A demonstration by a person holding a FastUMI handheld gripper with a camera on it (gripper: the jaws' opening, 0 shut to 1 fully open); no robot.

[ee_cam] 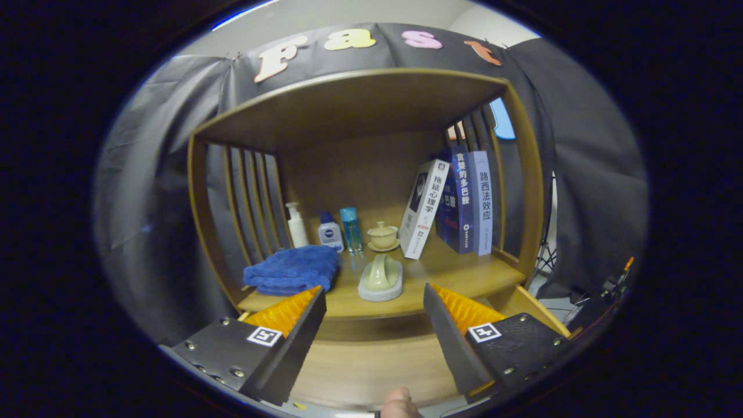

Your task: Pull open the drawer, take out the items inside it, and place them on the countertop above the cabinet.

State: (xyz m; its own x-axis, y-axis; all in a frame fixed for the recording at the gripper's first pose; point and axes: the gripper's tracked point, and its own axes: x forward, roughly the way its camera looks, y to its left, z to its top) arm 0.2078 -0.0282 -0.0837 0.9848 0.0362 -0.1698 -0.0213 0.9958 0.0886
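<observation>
Showing: gripper (374,307) facing a wooden cabinet, fingers spread wide apart and holding nothing.
Countertop (458,273): wooden surface beyond the fingertips, at 12 o'clock from the gripper.
Towel (293,270): folded blue cloth at 11 o'clock, just beyond the left finger.
Ladle-shaped dish (381,278): pale green piece on a grey pad, at 12 o'clock, near the front edge.
Lidded cup (383,235): pale green, behind the dish, beside three small bottles (331,229).
Books (458,203): at 1 o'clock, one leaning, the others upright.
Drawer (371,366): plain wooden face under the countertop, between the fingers at 6 o'clock; no handle is visible, and whether it is shut cannot be told for sure.
Thumb (400,403): a fingertip at 6 o'clock, below the drawer face.
Step in hand, judged: pulling open the drawer; lower the fingers, find an edge to catch, pull straight back.
Caution: free counter space lies mostly at 1 o'clock.
</observation>
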